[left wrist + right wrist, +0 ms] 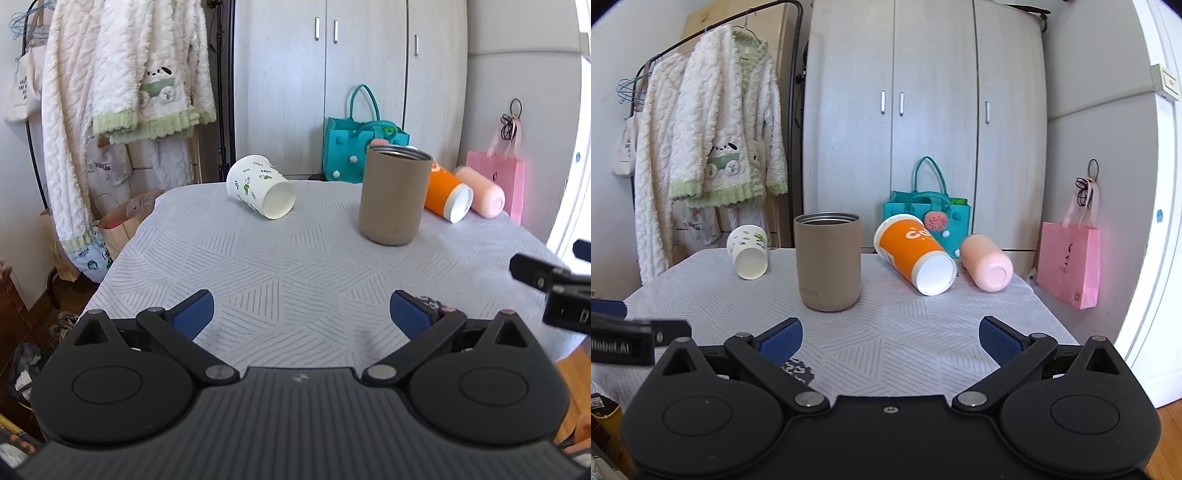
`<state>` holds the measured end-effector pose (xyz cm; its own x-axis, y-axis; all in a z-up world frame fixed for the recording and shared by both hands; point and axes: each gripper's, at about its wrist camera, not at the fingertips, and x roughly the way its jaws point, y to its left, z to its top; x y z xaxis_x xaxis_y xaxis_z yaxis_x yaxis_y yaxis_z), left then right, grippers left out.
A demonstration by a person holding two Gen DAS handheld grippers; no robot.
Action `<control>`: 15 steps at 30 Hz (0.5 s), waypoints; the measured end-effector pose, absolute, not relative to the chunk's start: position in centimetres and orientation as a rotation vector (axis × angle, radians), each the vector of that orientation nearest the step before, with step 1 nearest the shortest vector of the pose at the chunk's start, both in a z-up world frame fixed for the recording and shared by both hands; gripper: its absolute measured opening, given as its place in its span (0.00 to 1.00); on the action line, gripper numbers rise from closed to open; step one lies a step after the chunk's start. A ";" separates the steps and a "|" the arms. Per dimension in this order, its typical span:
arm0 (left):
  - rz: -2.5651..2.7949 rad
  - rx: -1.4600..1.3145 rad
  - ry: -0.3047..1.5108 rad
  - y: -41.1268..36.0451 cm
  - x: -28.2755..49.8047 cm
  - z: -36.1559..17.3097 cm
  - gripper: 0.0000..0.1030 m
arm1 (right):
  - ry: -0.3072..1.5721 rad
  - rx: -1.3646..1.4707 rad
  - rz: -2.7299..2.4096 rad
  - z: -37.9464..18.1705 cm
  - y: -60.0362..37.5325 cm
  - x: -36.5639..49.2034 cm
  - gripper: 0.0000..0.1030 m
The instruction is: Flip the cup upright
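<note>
A white paper cup with green prints (260,186) lies on its side at the far left of the table, base toward me; it also shows in the right wrist view (748,251). An orange paper cup (914,254) and a pink cup (988,263) lie on their sides at the far right; both show in the left wrist view too, orange cup (447,194), pink cup (482,192). A tan tumbler (393,195) (828,261) stands upright mid-table. My left gripper (301,314) is open and empty over the near table. My right gripper (890,338) is open and empty.
The table wears a grey patterned cloth (295,258). A teal bag (923,218) and a pink gift bag (1069,266) stand behind the table by the wardrobe. Robes hang on a rack (713,147) at the left. The right gripper's body (554,288) shows at the right edge.
</note>
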<state>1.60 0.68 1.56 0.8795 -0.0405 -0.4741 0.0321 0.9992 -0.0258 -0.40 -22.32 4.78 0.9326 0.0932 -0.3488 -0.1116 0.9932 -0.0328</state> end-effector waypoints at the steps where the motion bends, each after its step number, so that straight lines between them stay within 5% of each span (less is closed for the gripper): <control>1: -0.038 -0.021 0.494 0.6 1.6 1.5 1.00 | 0.351 -0.052 0.098 4.7 -22.4 -0.4 1.00; 15: -0.027 -0.047 0.428 0.0 0.5 1.7 1.00 | 0.330 -0.037 0.042 4.8 -23.0 -0.9 1.00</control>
